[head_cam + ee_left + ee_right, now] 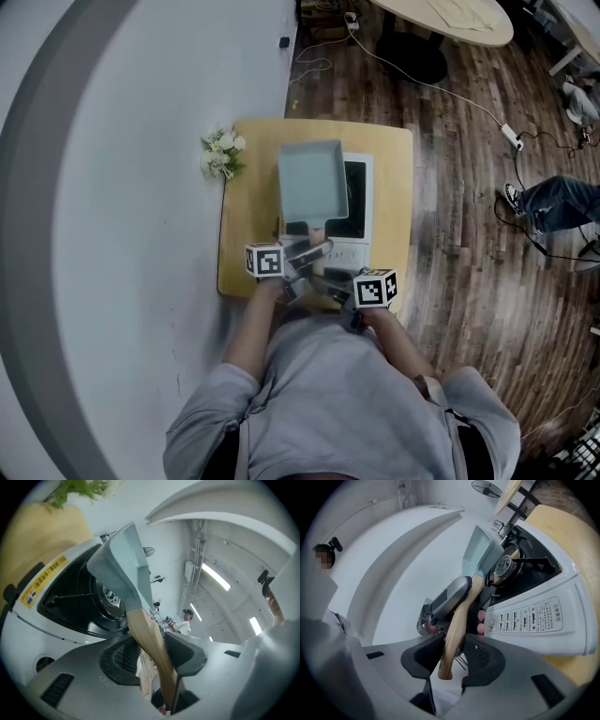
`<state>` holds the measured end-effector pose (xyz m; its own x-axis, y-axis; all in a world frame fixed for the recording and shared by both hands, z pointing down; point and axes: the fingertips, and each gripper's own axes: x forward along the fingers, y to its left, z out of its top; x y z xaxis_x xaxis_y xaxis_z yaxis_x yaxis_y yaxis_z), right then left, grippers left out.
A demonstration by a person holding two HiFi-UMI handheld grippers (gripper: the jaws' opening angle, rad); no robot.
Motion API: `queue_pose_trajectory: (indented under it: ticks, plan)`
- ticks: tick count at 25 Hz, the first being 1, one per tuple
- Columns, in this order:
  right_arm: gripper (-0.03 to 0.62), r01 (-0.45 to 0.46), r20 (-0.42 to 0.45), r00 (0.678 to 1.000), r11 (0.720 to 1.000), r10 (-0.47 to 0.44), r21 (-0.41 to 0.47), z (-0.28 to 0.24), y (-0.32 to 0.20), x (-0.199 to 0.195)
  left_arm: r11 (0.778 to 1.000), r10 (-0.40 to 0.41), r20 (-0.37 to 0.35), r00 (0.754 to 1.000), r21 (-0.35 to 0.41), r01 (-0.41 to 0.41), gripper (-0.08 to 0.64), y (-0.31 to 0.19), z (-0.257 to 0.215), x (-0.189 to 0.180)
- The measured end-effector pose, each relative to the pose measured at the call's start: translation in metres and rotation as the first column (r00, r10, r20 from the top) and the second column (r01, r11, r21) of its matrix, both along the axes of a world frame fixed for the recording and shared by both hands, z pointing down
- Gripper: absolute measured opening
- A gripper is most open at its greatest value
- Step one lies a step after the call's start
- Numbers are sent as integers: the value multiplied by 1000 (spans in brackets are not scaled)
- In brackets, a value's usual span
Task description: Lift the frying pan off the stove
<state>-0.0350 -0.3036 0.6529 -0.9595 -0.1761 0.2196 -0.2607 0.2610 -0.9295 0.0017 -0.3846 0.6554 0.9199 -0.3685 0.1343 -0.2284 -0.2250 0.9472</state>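
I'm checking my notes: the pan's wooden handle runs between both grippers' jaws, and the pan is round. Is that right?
Not quite. The pan is rectangular, not round, as the head view shows. Its wooden handle does run between the jaws of the left gripper and the right gripper.

At lower centre the right gripper is clamping the end of the wooden handle. The pale green pan is showing at upper centre, left of the white stove.
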Motion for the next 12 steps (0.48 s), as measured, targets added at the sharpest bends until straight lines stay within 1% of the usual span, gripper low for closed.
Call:
queue_pose_trajectory:
  ticks: [5, 9, 12]
  plan:
    - [124, 11, -2, 1000, 997, -11, 80, -17, 3, 1, 996, 9, 38, 999, 90, -13, 155, 3, -23, 2]
    - [124, 5, -17, 1000, 990, -3, 141, -28, 10, 4, 984, 34, 77, 996, 172, -47, 154, 11, -41, 9]
    - [126, -13, -18, 1000, 985, 16, 173, -42, 21, 10, 975, 64, 78, 995, 207, -79, 155, 24, -58, 19]
